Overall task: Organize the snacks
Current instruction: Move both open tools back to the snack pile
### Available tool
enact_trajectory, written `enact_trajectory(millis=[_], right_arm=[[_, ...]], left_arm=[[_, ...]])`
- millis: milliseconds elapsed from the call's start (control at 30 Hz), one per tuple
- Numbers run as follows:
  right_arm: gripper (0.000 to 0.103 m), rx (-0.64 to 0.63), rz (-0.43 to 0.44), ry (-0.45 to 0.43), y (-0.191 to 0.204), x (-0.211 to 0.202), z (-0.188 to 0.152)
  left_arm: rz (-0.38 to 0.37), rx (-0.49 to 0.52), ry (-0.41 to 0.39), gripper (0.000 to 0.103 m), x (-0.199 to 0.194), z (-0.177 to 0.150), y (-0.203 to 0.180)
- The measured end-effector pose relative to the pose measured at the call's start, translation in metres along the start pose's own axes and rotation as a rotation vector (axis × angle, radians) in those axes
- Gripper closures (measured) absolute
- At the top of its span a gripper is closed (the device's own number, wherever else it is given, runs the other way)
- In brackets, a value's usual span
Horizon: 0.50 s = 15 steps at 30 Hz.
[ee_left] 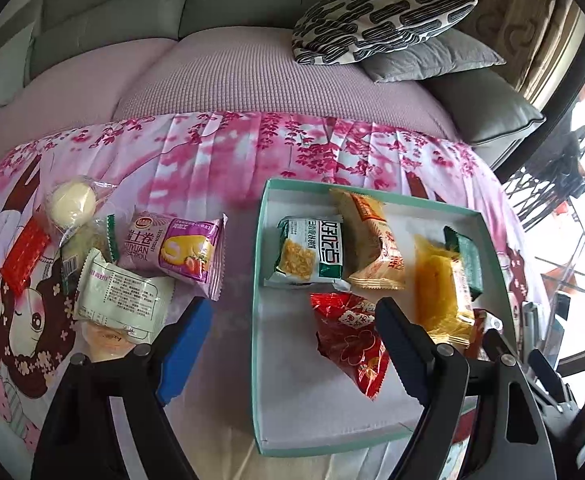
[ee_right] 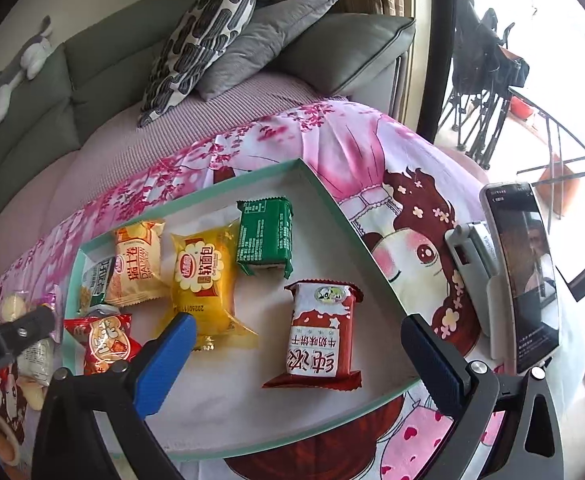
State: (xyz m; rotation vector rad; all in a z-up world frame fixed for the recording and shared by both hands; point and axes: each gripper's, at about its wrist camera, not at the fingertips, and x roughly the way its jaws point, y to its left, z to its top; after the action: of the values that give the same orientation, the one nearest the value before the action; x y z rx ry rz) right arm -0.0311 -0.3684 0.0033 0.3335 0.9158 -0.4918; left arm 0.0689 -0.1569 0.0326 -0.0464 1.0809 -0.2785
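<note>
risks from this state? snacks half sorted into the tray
1. The red-and-white biscuit pack lies in the tray between the open jaws of the right gripper; lifting off could nudge it.
2. The leftover pile overlaps: the purple swiss roll pack sits on a white packet, so a grab may drag both.
3. A phone on a stand stands close by the right gripper.

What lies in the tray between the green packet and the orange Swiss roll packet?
The yellow soft-bread packet lies between the green packet and the orange Swiss roll packet, all inside the tray. The right wrist view shows it most clearly.
</note>
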Motion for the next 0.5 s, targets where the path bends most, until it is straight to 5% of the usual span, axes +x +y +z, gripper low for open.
enact_trajectory(millis=[300, 500], right_arm=[[0.000, -0.022, -0.030, -0.020, 0.062, -0.016, 0.007], [0.000, -0.079, 0.107, -0.075, 0.133, -0.039, 0.011]], left_arm=[[0.033, 0.047, -0.005, 0.019, -0.019, 0.013, 0.063], [0.097, -0.047, -0.006, 0.019, -0.032, 0.010, 0.136]])
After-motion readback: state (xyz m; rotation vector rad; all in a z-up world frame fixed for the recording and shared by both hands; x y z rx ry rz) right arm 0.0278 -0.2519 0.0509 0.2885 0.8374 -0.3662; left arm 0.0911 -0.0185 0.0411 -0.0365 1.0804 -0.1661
